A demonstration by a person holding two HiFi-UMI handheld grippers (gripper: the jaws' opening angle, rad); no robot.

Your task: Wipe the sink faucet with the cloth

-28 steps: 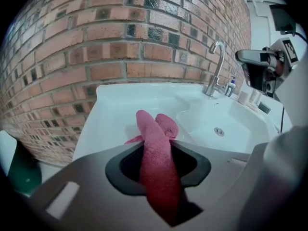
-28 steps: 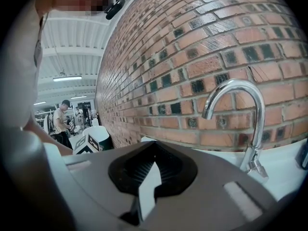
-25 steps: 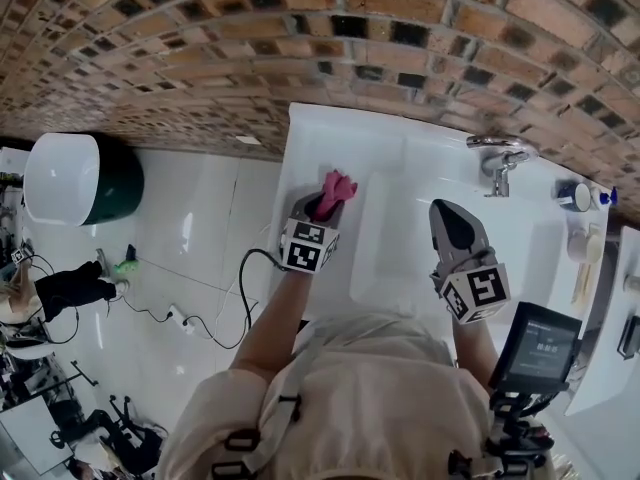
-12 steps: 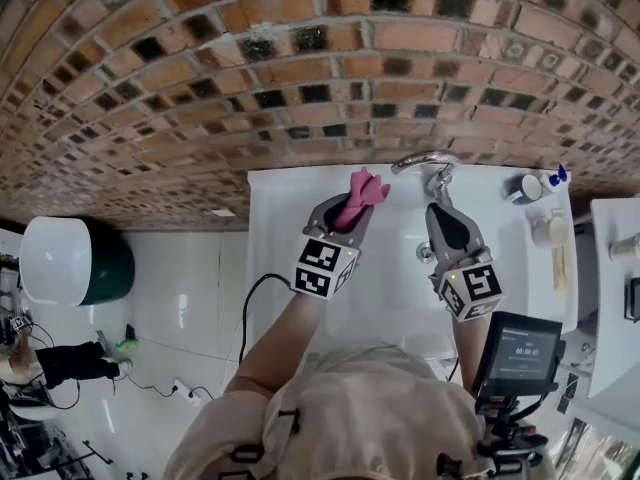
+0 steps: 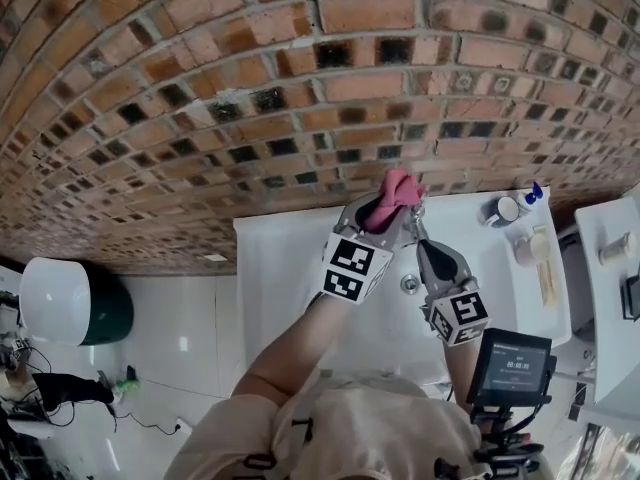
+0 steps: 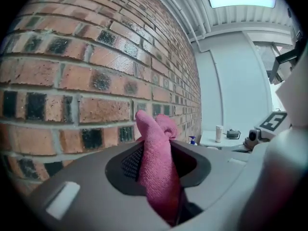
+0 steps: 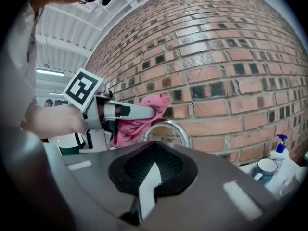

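My left gripper (image 5: 388, 208) is shut on a pink cloth (image 5: 397, 190) and holds it up against the brick wall, over the top of the sink faucet. The right gripper view shows the chrome faucet arch (image 7: 169, 128) with the pink cloth (image 7: 138, 118) and the left gripper (image 7: 132, 111) at its left end. In the left gripper view the cloth (image 6: 156, 172) sticks out between the jaws of the left gripper (image 6: 159, 153). My right gripper (image 5: 433, 256) sits just below and right of the faucet, over the white sink (image 5: 285, 268), with its jaws together and holding nothing.
A mug (image 5: 505, 210) and a blue-capped bottle (image 5: 535, 194) stand on the counter to the right of the sink; they also show as mug (image 7: 264, 170) and bottle (image 7: 279, 153). The sink drain (image 5: 409, 284) lies between the grippers. A small screen device (image 5: 510, 363) hangs near my right hand.
My left gripper has risen with the cloth from the sink's left side to the faucet at the wall. The right gripper has moved closer to the faucet.
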